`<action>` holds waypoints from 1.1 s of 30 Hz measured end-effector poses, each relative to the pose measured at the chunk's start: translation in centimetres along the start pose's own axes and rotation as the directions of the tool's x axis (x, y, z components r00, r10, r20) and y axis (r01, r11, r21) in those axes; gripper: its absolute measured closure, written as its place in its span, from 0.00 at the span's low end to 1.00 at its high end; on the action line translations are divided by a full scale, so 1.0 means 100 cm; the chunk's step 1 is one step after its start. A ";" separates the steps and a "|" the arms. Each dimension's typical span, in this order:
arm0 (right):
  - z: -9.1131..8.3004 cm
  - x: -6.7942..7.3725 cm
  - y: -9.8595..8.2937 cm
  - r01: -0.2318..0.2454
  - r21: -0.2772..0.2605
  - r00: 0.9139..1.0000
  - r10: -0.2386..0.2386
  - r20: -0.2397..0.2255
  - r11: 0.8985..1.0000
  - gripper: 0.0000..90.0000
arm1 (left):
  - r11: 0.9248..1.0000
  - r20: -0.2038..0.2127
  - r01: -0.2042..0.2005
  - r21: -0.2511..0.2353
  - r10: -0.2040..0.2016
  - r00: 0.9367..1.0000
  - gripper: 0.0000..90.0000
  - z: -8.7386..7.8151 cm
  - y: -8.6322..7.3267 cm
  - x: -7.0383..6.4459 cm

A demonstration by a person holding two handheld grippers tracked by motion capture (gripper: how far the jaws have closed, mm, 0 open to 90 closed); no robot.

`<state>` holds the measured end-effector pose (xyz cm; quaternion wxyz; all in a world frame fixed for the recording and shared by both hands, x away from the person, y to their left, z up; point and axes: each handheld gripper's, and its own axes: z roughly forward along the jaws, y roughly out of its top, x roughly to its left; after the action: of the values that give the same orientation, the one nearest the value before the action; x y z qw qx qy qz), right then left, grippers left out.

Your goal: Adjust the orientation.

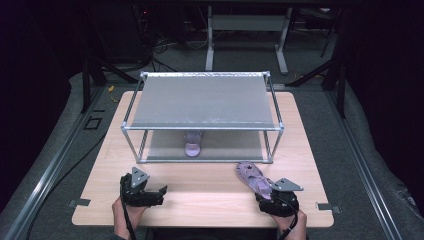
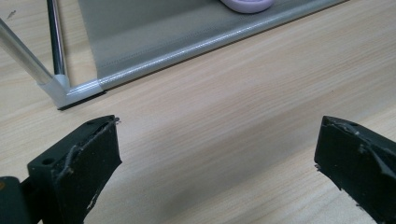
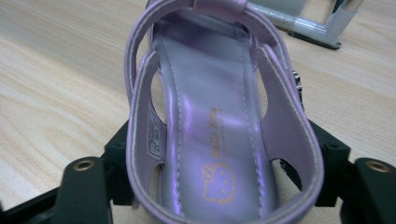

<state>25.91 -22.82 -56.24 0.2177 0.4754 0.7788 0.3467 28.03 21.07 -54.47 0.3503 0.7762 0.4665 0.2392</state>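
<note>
- The purple sandal (image 3: 210, 116) sits heel-first in the right gripper (image 1: 274, 196), whose jaws stand on either side of the heel and press against it; the toe points away toward the rack.
- In the high view the same sandal (image 1: 252, 177) lies near the front right of the table (image 1: 200, 192), just in front of the rack's front right foot, and I cannot tell whether its sole rests on the wood or is just above it.
- Its mate, the second sandal (image 1: 193, 145), already stands on the lower shelf (image 1: 225, 145) of the rack (image 1: 202, 102), about mid-width, toe toward the person.
- The left gripper (image 1: 150, 192) rests low over the front left of the table with its jaws wide apart and nothing between them; its own view looks at bare wood and the rack's front left corner (image 2: 63, 91).
- Judgement: the step in hand is carrying the held sandal to the rack, with the pair half placed.
- The next move calls for lifting the sandal slightly, passing it under the top shelf (image 1: 202, 100) and over the front bar (image 1: 205, 161), and setting it down beside its mate without nudging it.
</note>
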 end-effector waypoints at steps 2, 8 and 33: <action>-0.001 0.000 -0.001 -0.005 -0.007 1.000 0.005 0.000 1.000 0.40 | 1.000 -0.004 0.001 -0.009 -0.001 1.000 0.00 -0.001 0.001 0.000; -0.002 0.000 -0.003 0.003 -0.023 1.000 -0.003 0.003 1.000 0.42 | 1.000 -0.010 0.007 -0.014 -0.007 1.000 0.00 -0.003 0.001 0.002; -0.020 0.010 0.029 0.035 -0.178 0.999 -0.035 0.005 0.983 0.42 | 0.999 -0.023 0.032 -0.039 -0.033 0.999 0.00 -0.011 -0.004 0.008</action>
<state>25.78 -21.68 -52.72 0.2663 0.4405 0.7526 0.4105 27.39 22.30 -54.02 0.3636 0.7585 0.4786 0.2518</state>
